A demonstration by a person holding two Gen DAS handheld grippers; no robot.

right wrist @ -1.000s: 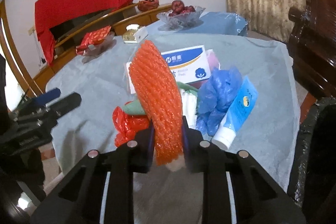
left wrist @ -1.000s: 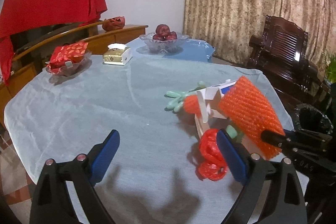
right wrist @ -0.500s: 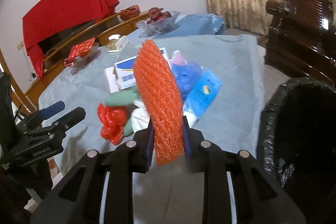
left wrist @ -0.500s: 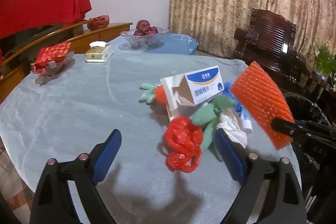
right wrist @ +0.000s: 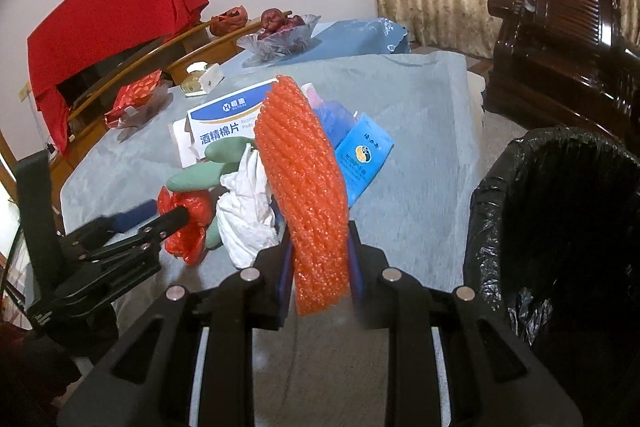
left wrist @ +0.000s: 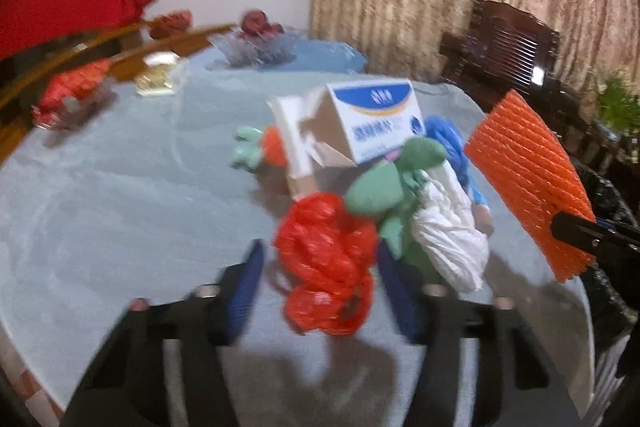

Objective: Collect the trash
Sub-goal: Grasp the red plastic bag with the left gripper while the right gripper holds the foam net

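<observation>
Left wrist view shows the red plastic bag (left wrist: 326,267) low in the centre of the frame, on the table (left wrist: 120,195), now sitting between the blue pads of the left gripper (left wrist: 320,283); half a second ago the jaws stood wide and short of it. They are closing around it, the right pad at its edge, the left pad not yet touching, so this pickup is under way. At the right edge the right gripper (right wrist: 318,259) stays clamped on the orange foam net (right wrist: 308,187), which has swung nearer the black-lined bin (right wrist: 560,227), so a drop looks close. Behind the bag, the white and blue box (right wrist: 224,131) reads 酒精棉片; its smaller print and the blue tube (right wrist: 362,155) logo are unreadable
</observation>
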